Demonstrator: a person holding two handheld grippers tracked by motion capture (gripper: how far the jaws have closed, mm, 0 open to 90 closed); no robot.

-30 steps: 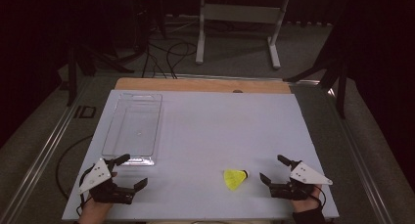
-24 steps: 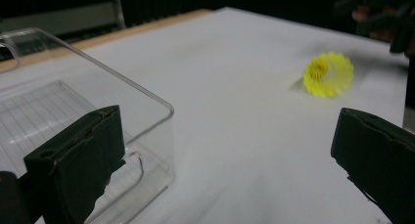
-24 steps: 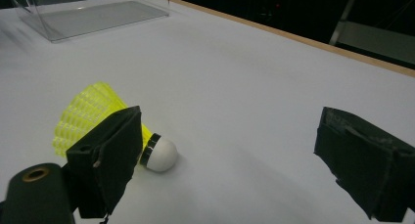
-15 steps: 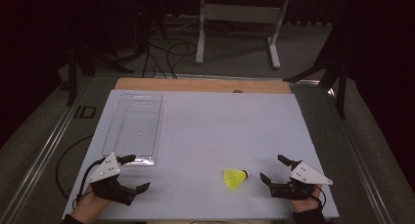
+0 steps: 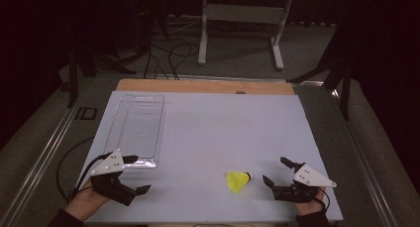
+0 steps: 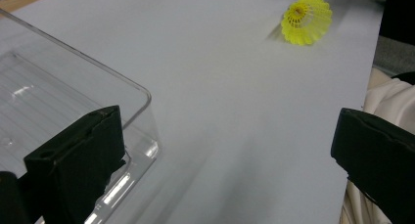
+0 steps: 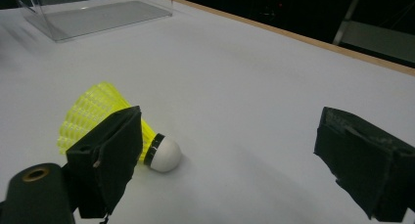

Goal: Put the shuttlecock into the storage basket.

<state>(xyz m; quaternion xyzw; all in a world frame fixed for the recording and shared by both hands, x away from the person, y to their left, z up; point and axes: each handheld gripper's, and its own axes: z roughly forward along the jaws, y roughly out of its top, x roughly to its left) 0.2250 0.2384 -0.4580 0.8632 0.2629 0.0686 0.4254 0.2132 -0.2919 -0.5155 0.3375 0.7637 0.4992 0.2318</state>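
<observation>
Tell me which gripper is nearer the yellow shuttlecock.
The right gripper: the shuttlecock lies just off its open jaws, cork end toward it. The left gripper sits by the clear tray.

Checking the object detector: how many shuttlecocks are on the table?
1. The yellow shuttlecock lies on its side near the table's front edge, just ahead of the open right gripper, white cork toward it. The clear tray at the left looks empty.

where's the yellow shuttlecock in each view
High view: yellow plastic shuttlecock low, right of centre, on the white table, beside the right gripper.
Left gripper view: top right.
Right gripper view: lower left, behind the left finger.
Shared landmark: clear plastic rectangular tray.
</observation>
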